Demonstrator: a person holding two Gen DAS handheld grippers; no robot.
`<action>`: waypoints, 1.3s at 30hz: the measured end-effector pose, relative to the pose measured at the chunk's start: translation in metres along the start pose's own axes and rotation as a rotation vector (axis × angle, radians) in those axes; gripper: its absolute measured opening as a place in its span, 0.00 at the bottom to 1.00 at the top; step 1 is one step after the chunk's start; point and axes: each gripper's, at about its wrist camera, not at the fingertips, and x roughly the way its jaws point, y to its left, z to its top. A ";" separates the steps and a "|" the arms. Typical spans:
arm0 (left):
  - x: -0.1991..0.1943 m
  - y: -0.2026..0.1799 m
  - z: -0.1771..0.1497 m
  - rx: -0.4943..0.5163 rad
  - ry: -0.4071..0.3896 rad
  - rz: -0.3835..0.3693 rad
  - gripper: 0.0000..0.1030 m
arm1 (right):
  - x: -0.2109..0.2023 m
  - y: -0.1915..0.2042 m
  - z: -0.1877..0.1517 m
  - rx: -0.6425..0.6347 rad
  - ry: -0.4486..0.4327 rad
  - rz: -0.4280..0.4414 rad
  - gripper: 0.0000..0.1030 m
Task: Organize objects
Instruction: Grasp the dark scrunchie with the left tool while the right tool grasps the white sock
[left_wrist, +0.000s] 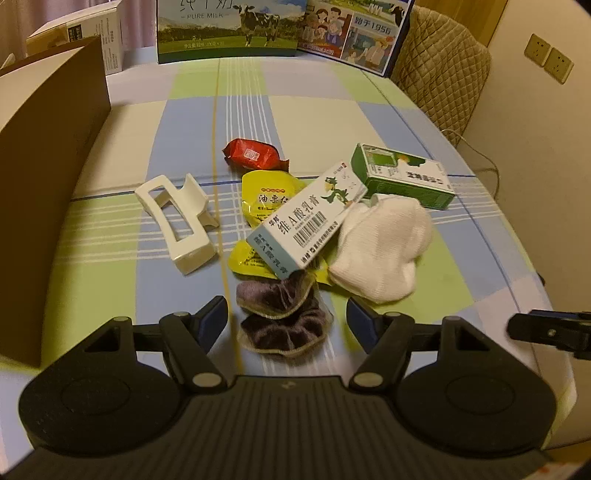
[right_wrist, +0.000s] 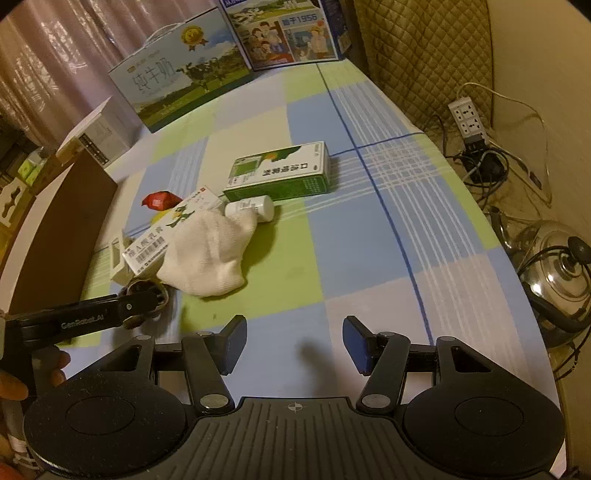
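1. The left gripper (left_wrist: 287, 320) points down at the desk (left_wrist: 461, 266), jaws apart, with a dark scrunchie (left_wrist: 282, 317) lying between its fingers; the pads do not press on it.
2. The right gripper (right_wrist: 294, 343) hangs over bare checked cloth, jaws apart, nothing between them. Its tip shows at the right edge of the left wrist view.
3. Just past the scrunchie lies a pile. A white-and-blue carton (left_wrist: 308, 218) rests tilted on a yellow packet (left_wrist: 264, 199), its near end over the scrunchie's far edge.
4. A white sock (left_wrist: 382, 247) lies crumpled against the carton's right side.
5. A small white bottle (right_wrist: 251, 208) lies on its side beyond the sock, seen only in the right wrist view.
6. A green box (left_wrist: 402, 175) lies flat behind the bottle, at the far right of the pile.
7. A red packet (left_wrist: 253, 155) sits behind the yellow one, close to it.
8. A cream hair claw (left_wrist: 177, 218) lies left of the pile, apart from the yellow packet.
9. A brown box (left_wrist: 44, 177) stands at the desk's left edge.
10. Two milk cases (left_wrist: 229, 29) stand along the far edge, with a quilted chair back (left_wrist: 439, 66) to their right.
11. A power strip (right_wrist: 465, 114) and a steel pot (right_wrist: 557, 280) sit off the desk's right side.
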 end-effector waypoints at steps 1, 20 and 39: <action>0.003 0.000 0.001 0.001 0.005 0.003 0.65 | 0.001 -0.001 0.000 0.002 0.001 -0.002 0.53; 0.015 0.000 -0.007 0.013 0.018 0.013 0.27 | 0.019 0.014 0.010 -0.051 0.017 0.055 0.53; -0.049 0.058 -0.015 -0.189 -0.060 0.129 0.25 | 0.074 0.033 0.052 0.039 -0.055 0.220 0.77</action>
